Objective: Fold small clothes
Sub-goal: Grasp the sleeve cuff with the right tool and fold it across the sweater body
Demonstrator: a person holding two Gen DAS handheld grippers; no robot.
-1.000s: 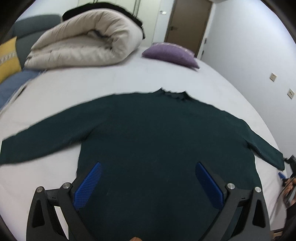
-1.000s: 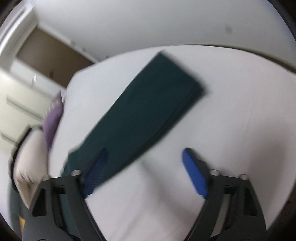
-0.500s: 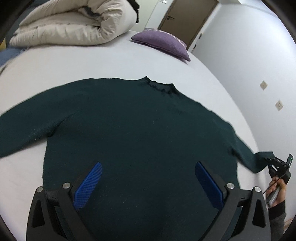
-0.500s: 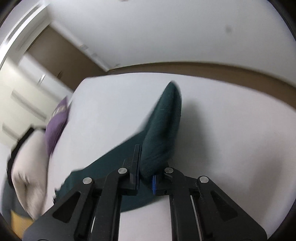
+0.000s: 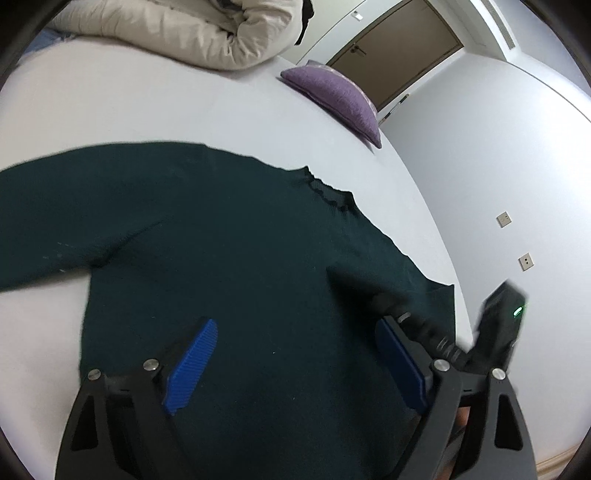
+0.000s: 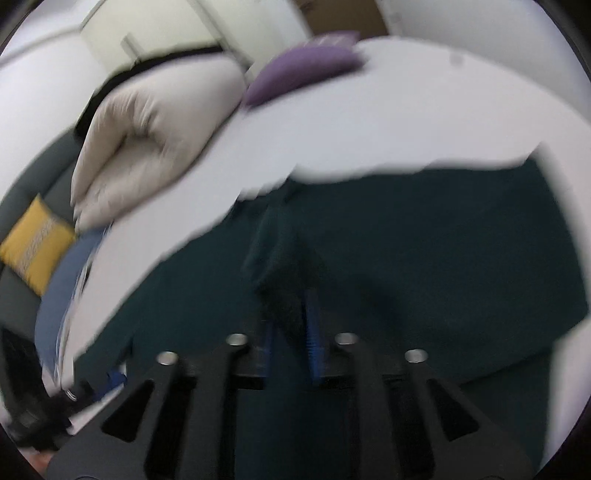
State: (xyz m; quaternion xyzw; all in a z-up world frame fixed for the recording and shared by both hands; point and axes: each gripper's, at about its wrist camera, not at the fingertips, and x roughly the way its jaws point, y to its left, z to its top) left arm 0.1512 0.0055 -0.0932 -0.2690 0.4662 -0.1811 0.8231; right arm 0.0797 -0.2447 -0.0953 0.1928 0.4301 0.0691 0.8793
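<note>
Inventory on the white bed (image 5: 155, 110): one dark green sweater (image 5: 240, 258), one rolled cream duvet (image 5: 207, 33), one purple cushion (image 5: 332, 96); beyond the bed's far side, one yellow cushion (image 6: 35, 243) on a grey sofa (image 6: 44, 177). The sweater lies flat across the near half of the bed, collar (image 5: 328, 192) toward the purple cushion, one sleeve stretched out to the left in my left camera. My left gripper (image 5: 295, 365) hovers over the sweater's lower body, jaws wide but closing, nothing pressed between the pads. My right gripper (image 6: 290, 332) has a fold of the other sleeve (image 6: 275, 251) between its pads over the sweater's body; its jaws are opening, and through the blur I cannot tell whether the pads press the cloth. Bare sheet lies between collar and duvet. The bed's right edge runs close beside the sweater's shoulder, with the wall (image 5: 498, 155) beyond.
</note>
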